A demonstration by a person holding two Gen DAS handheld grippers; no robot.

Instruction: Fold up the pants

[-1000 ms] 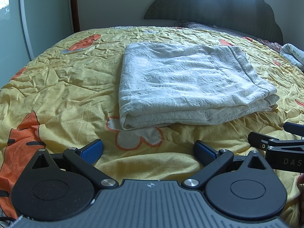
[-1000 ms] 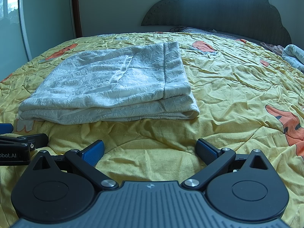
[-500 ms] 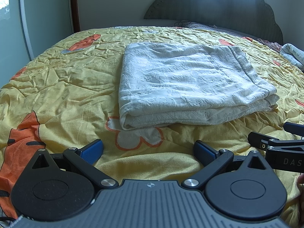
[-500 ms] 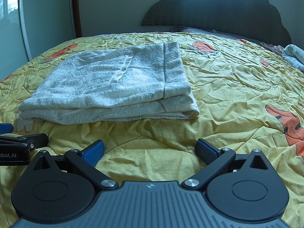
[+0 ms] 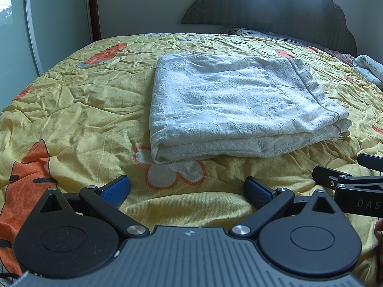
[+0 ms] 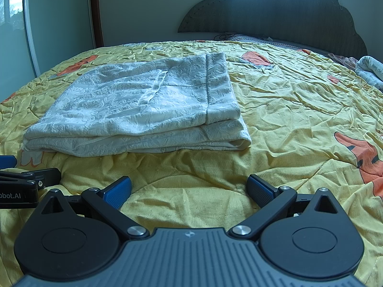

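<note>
Folded pants (image 5: 229, 110) on bedspread (image 5: 79, 110), grippers apart

You have bare yellow quilted bedspread (image 6: 287, 110) all around the folded white textured pants (image 6: 143, 110): wide to their right, wide to their left in the left wrist view, and a strip in front. Beyond them the dark scalloped headboard (image 6: 275, 16) blocks passage.
</note>
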